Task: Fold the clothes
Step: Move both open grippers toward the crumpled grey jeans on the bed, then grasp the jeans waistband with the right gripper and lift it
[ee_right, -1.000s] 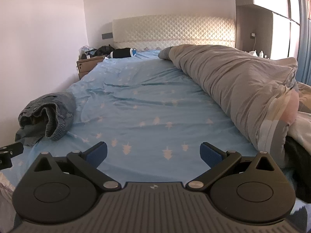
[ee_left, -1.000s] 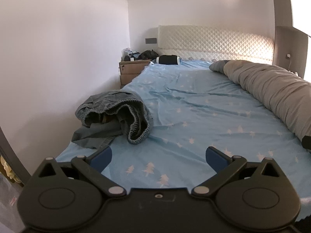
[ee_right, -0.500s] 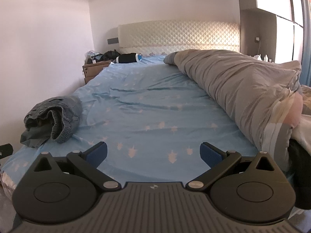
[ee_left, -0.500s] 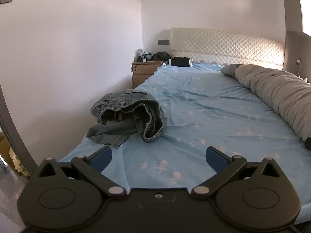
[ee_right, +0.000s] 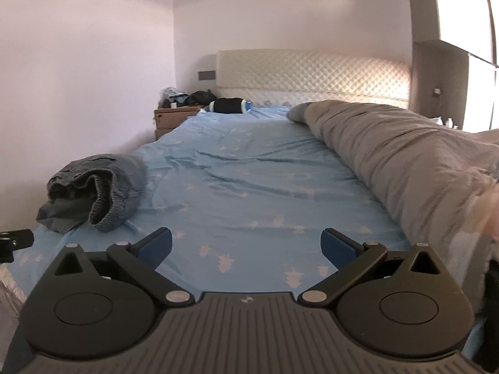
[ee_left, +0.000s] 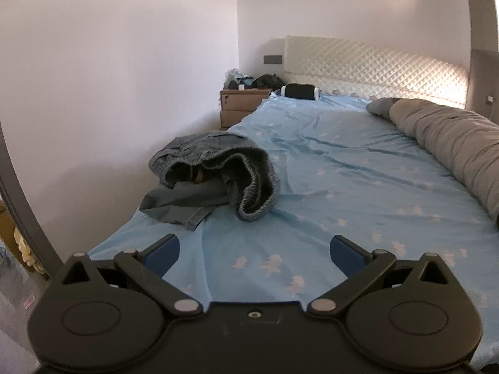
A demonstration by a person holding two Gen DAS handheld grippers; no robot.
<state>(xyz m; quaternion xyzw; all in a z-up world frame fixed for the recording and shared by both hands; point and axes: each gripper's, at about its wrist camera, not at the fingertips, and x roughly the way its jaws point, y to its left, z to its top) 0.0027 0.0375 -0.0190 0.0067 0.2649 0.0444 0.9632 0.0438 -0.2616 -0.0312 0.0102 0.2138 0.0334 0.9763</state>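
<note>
Left wrist view says you've backed away a bit over the last second: the jeans (ee_left: 212,177) look smaller and further off than before, bunched in a heap near the left edge of the bed (ee_left: 343,187). Your left gripper (ee_left: 254,251) is wide open and empty, same for the right gripper (ee_right: 246,244), both hovering over the foot end. So nothing's folded yet, and I'd guess you'll need to close back in on that heap first.
</note>
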